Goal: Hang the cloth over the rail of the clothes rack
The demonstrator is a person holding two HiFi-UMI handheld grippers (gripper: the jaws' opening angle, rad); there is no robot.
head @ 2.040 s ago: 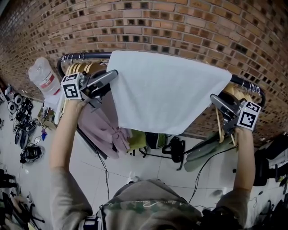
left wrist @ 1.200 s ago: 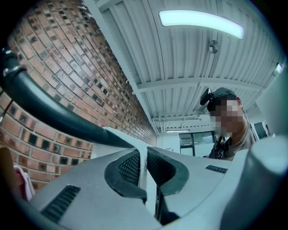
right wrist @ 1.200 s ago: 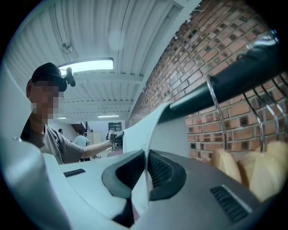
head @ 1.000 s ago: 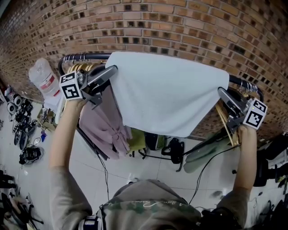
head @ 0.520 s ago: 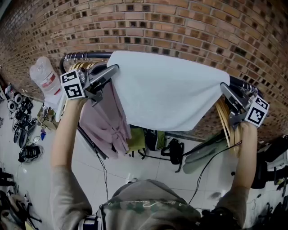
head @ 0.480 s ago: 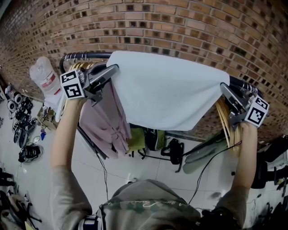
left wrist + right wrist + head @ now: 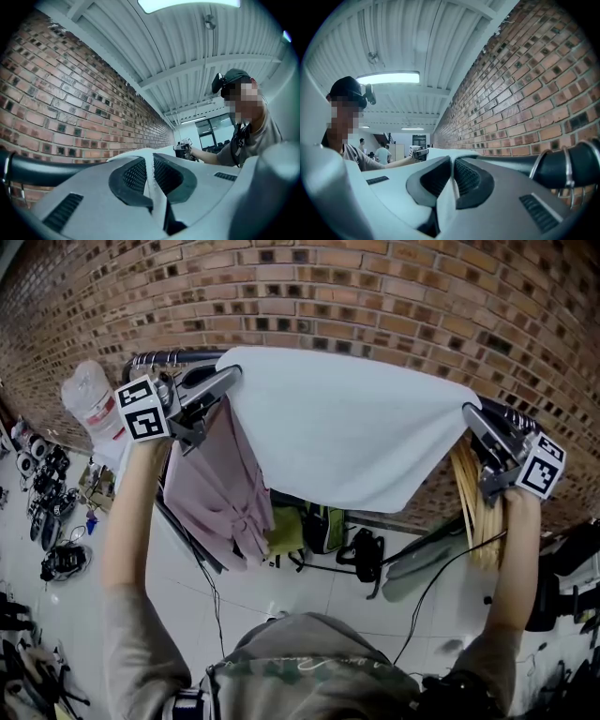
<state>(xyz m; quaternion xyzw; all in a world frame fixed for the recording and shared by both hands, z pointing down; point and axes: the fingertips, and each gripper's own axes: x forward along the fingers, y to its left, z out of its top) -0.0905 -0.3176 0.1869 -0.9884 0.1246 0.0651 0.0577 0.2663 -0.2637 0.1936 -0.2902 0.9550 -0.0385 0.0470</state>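
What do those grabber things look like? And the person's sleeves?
The left gripper and right gripper are grey, with long jaws lined by dark ribbed pads. Each carries a white cube with black square markers. The person wears grey short sleeves.

cloth (image 7: 347, 423): pale, spread wide, pinched at both top corners | rail (image 7: 40, 168): dark, horizontal, behind cloth's top edge

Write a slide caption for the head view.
Left gripper and right gripper pinch the corners of a white cloth, spread along the rack's rail.
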